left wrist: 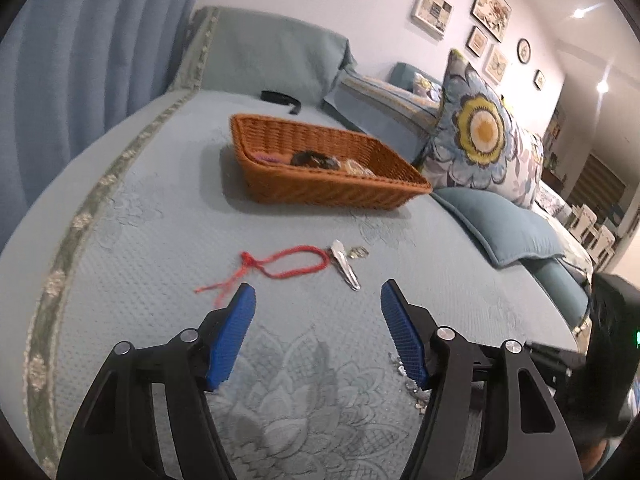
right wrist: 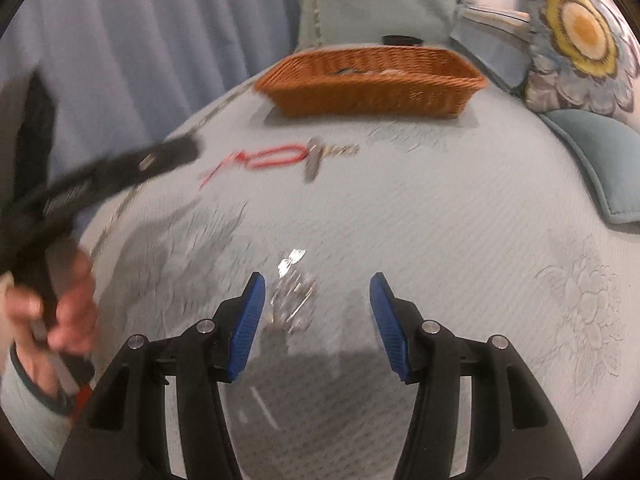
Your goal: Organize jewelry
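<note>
Sofa seat (left wrist: 460,264) w/ quilted light-blue cover carries everything; floral cushion (left wrist: 480,128) leans at the back, plain blue cushion (left wrist: 516,232) flat below it. Wicker basket (left wrist: 320,192) sits toward the rear of the seat, w/ a few dark and pale items inside, too blurred to ID. Left gripper (left wrist: 318,300) hovers low over the cover, jaws spread wide, nothing between them. Right gripper (right wrist: 316,290) likewise low, jaws released, empty. Person's left hand (right wrist: 60,304) shows in right wrist view, gripping the left tool's handle. Red cord bracelet (left wrist: 290,262) lies near side of basket, just ahead of left jaws. Silver hair clip (left wrist: 345,266) touches the cord's loop end; small gold piece (left wrist: 357,253) just beside clip. Sparkly silver jewelry (right wrist: 294,300) lies between right jaws, nearer the left finger; blurred.
</note>
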`<state>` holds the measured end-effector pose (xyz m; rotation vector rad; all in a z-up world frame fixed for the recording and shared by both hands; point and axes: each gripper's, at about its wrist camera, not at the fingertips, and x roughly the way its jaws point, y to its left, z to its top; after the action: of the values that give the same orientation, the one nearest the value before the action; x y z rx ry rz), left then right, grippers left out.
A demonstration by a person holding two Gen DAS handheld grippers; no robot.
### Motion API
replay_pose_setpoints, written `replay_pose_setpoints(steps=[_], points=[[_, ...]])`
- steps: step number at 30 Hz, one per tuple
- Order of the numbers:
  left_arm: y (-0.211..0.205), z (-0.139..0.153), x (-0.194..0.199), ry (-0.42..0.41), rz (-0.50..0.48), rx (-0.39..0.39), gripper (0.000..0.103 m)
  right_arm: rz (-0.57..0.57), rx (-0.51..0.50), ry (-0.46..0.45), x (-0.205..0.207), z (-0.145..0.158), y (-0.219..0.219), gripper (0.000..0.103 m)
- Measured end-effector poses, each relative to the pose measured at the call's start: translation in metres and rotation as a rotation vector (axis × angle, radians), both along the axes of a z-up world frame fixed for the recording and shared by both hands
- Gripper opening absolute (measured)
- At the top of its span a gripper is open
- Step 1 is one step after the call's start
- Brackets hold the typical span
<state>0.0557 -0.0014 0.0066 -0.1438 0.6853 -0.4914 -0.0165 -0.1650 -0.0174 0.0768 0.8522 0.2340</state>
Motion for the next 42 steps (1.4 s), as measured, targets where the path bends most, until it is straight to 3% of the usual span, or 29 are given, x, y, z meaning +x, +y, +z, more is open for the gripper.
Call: replay_pose_setpoints(steps=[5, 6, 10, 15, 20, 22, 24, 25, 32, 37, 42], points=[[-0.024, -0.013, 0.016, 0.059, -0.056, 0.016, 0.051, 0.029, -0.079, 0.0, -0.002, -0.015, 0.016, 0.048], [-0.027, -0.017, 0.022, 0.08, -0.062, 0.011, 0.048, 0.029, -0.1, -0.008, 0.0, -0.015, 0.017, 0.039], [-0.044, -0.03, 0.045, 0.147, -0.092, -0.017, 0.04, 0.006, -0.158, -0.028, 0.008, -0.016, 0.018, 0.022], [-0.071, -0.04, 0.071, 0.175, -0.08, 0.053, 0.04, -0.106, -0.148, -0.016, 0.033, -0.016, -0.007, 0.02], [-0.089, -0.042, 0.087, 0.156, -0.045, 0.137, 0.038, -0.126, -0.078, -0.01, 0.041, -0.017, -0.024, 0.02], [-0.095, -0.042, 0.086, 0.132, -0.035, 0.189, 0.034, -0.126, -0.078, -0.013, 0.043, -0.017, -0.025, 0.02], [-0.096, -0.042, 0.084, 0.118, -0.018, 0.222, 0.021, -0.125, -0.085, -0.016, 0.043, -0.017, -0.023, 0.02], [-0.094, -0.042, 0.084, 0.119, -0.017, 0.218, 0.015, -0.123, -0.087, -0.017, 0.044, -0.017, -0.023, 0.02], [-0.066, -0.038, 0.053, 0.116, -0.047, 0.187, 0.014, -0.124, -0.05, -0.036, 0.036, -0.013, -0.025, 0.008], [-0.031, -0.039, 0.026, 0.14, -0.031, 0.088, 0.014, -0.111, -0.047, -0.059, 0.032, -0.009, -0.022, 0.008], [-0.019, -0.045, 0.021, 0.141, -0.025, 0.049, 0.015, -0.06, 0.001, -0.015, 0.028, -0.013, -0.022, 0.01]])
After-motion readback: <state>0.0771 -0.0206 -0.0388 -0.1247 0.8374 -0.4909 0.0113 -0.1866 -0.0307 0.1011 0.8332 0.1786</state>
